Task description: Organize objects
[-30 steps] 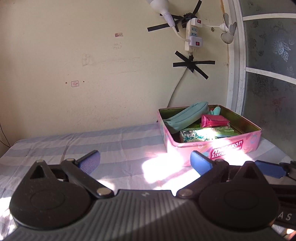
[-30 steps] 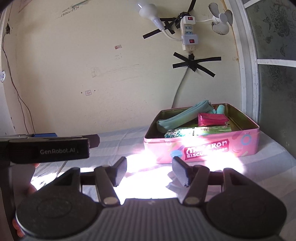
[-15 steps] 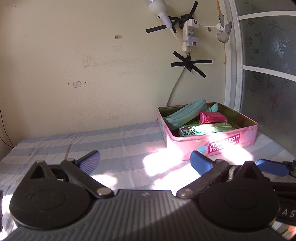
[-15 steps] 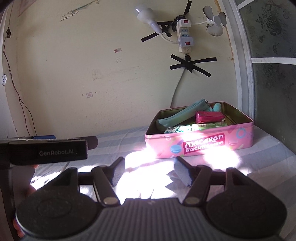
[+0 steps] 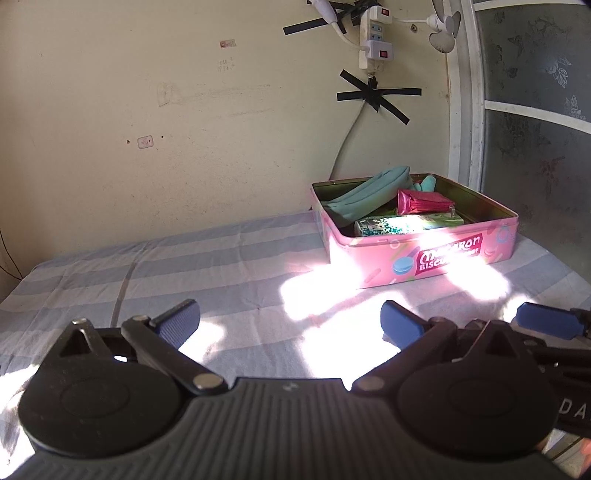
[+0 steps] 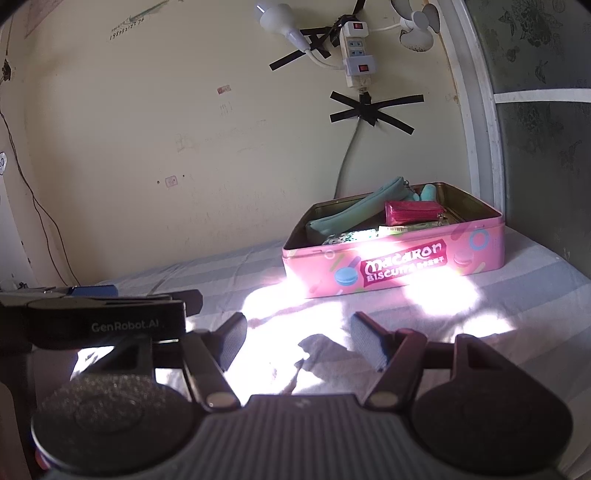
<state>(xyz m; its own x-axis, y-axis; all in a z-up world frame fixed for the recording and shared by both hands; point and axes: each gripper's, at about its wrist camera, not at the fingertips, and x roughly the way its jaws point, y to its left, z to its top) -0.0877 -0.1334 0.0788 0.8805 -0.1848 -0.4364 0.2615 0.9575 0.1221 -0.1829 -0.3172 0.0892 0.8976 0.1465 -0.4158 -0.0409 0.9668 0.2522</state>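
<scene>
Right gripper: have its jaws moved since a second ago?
Yes. The right gripper has just been opening: its fingers stand wider apart against the gripper's own body in the right wrist view, with nothing between them, only the striped sheet.

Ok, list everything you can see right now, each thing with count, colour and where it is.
biscuit tin: one, pink, open, on the bed at far right
long pouch: one, teal, leaning across the tin's left side
small purse: one, magenta, inside the tin, resting on the items below it
patterned packs: green, in the tin's front; count unclear in the glare
bedsheet: one, blue and white stripes, under the tin
power strip: one, white, taped to the wall
bulb: one, white, left of the strip
small fan: one, white, right of the strip
left gripper: black with blue pads, open, empty
right gripper: black, jaws just opening, nothing between them
</scene>
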